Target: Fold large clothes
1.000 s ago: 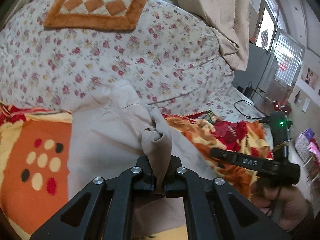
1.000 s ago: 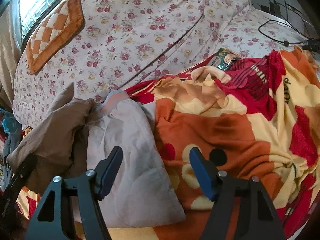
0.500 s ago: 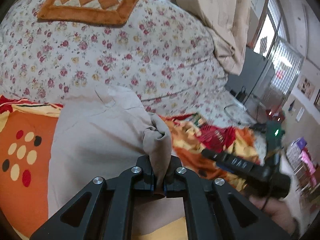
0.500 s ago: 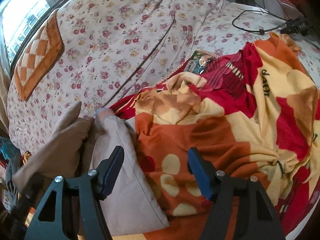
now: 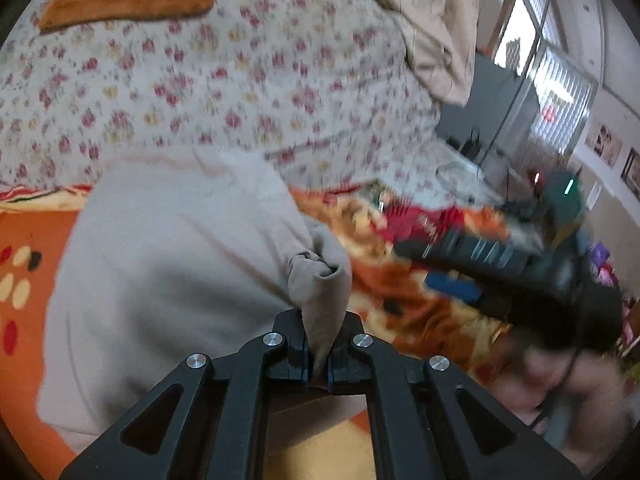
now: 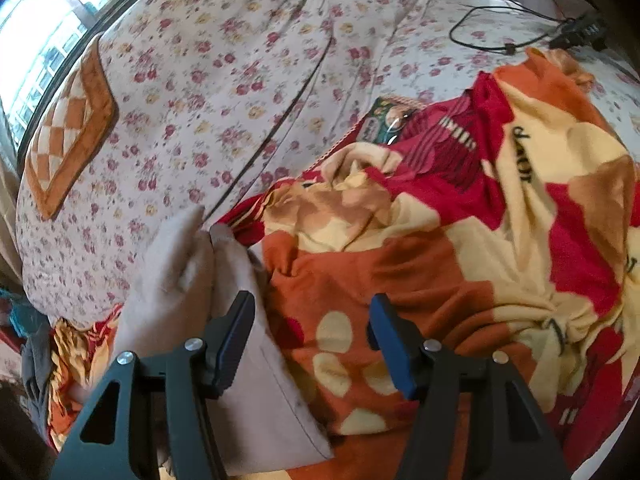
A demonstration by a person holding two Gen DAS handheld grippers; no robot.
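Our left gripper [image 5: 317,354] is clamped tight on a bunched fold of the beige garment [image 5: 172,280], the cloth rising in a twisted knot between its blue-edged pads and spreading out to the left over the orange, red and cream blanket [image 5: 24,264] on the bed. Our right gripper [image 6: 310,334] stands partly open with its jaws closing and nothing pressed between them; its left finger hangs over the garment's pale edge [image 6: 256,396] and its blue-padded right finger over the blanket [image 6: 440,272], though we cannot tell if either touches the cloth. From the left wrist we see what the right wrist cannot: the right gripper itself [image 5: 480,264], blurred and dark, held in a hand [image 5: 560,392] at the lower right, with a barred window [image 5: 560,92] and framed pictures [image 5: 604,146] on the wall beyond. From the right wrist we see the garment bunched into a lifted, brownish-beige heap [image 6: 168,280] at the left, the blanket's crumpled folds and black lettering [image 6: 520,152], a small printed packet [image 6: 384,120] at the blanket's far edge, and a black cable [image 6: 500,44] looping across the flowered bedcover [image 6: 224,80]. Both views take in the orange-and-cream checked cushion [image 6: 68,128] lying up on the flowered bedcover, well apart from the garment.
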